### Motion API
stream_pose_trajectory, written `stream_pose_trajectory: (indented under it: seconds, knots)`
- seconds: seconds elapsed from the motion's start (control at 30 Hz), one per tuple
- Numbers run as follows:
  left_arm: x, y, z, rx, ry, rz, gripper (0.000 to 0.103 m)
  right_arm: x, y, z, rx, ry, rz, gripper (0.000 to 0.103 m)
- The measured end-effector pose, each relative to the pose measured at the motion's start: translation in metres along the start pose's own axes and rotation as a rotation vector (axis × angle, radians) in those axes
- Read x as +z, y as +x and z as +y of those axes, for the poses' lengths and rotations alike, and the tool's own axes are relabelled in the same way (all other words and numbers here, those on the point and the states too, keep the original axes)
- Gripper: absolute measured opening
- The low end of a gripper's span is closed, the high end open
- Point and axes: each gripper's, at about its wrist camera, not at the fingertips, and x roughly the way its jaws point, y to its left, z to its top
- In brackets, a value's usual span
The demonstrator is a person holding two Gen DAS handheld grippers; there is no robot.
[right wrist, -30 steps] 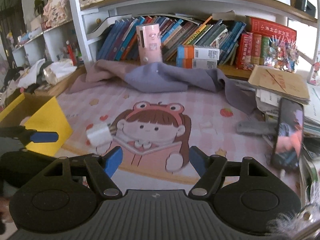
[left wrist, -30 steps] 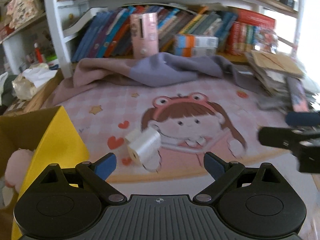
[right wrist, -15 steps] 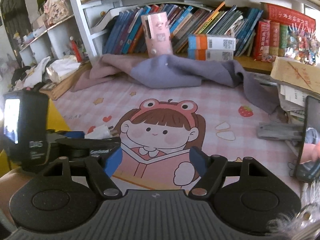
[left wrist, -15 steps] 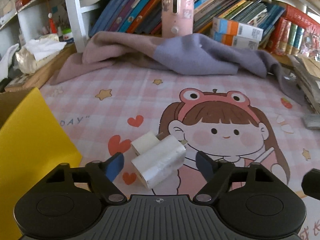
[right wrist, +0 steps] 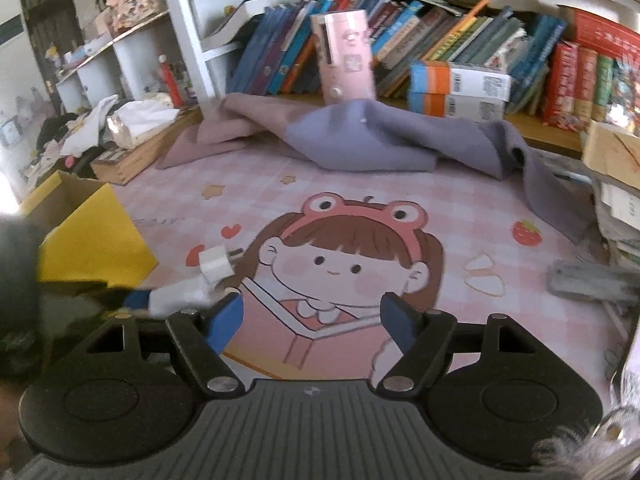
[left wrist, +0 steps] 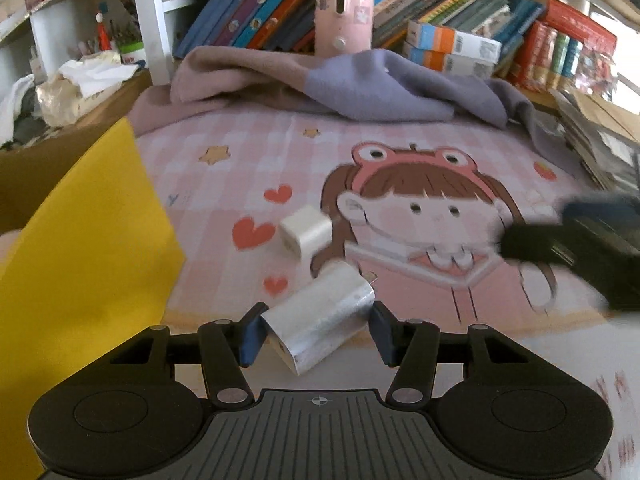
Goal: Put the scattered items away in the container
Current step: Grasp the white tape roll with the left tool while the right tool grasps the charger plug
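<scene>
A large white charger plug (left wrist: 320, 316) lies between the blue pads of my left gripper (left wrist: 316, 330); the jaws have closed in around it and touch its sides. A smaller white plug (left wrist: 306, 232) lies just beyond it on the pink cartoon mat (left wrist: 400, 152). The yellow cardboard box (left wrist: 80, 248) stands open at the left. In the right wrist view both plugs, the large one (right wrist: 176, 298) and the small one (right wrist: 216, 264), and the box (right wrist: 92, 240) show at the left. My right gripper (right wrist: 312, 322) is open and empty above the mat.
A crumpled pink and purple cloth (left wrist: 340, 84) lies at the mat's back edge, in front of a bookshelf with a pink canister (left wrist: 344, 8). Stacked papers and boxes (right wrist: 616, 184) crowd the right side. A wooden tray with tissue (right wrist: 132, 136) sits at the left.
My left gripper has moved forward and narrowed its jaws around the large white plug. My right gripper has moved closer to the mat and stays open.
</scene>
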Motion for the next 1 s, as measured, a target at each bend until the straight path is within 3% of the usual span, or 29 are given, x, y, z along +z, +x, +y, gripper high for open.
stream_pose_trajectory:
  seconds: [0.37,0.7,0.87,0.93,1.0]
  knots:
    - [-0.027,-0.052,0.022,0.034,-0.023,0.020,0.053,0.012,0.081,0.040,0.128,-0.165,0.004,0.072]
    - [-0.032,-0.075,0.026,0.034,-0.022,-0.005,0.053,0.010,0.126,0.068,0.167,-0.270,0.001,0.066]
    - [-0.032,-0.078,0.025,0.025,-0.022,-0.009,0.053,0.007,0.132,0.069,0.156,-0.284,-0.003,0.055]
    - [-0.032,-0.078,0.025,0.021,-0.020,-0.009,0.053,0.007,0.133,0.069,0.147,-0.297,-0.013,0.041]
    - [-0.031,-0.079,0.024,0.016,-0.015,-0.011,0.053,0.007,0.133,0.068,0.148,-0.302,-0.016,0.041]
